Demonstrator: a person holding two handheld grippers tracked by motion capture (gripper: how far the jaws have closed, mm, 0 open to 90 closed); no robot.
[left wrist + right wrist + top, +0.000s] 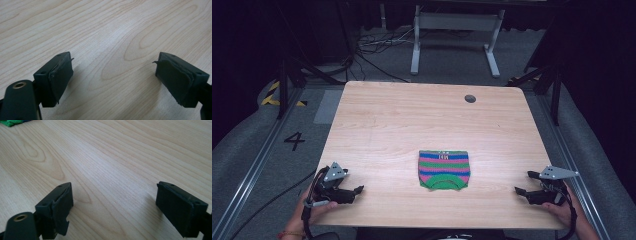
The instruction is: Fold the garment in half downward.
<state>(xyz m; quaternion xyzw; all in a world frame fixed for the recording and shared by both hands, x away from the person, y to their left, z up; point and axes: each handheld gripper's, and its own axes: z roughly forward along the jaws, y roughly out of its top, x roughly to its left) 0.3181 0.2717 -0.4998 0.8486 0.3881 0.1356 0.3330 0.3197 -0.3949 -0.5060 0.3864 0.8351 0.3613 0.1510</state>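
High view: a big wooden surface [412,125] with a small stripy cloth and two tongs.

The surface is light wood with round corners, and a small dark round hole [470,98] sits near its far edge. The folded knit cloth [444,170] lies flat on the near middle of the surface, with pink, blue and green stripes and a green curved band at its near end. It is between the two tongs and well apart from both. The left tongs [360,189] rest at the near left edge, held by a hand [314,210]. Their jaws are spread wide with nothing but bare wood between them. The right tongs [523,183] rest at the near right edge in the other hand [562,207], also spread wide and holding nothing. In the right gripper view, a bit of green cloth peeks in at the top left corner.
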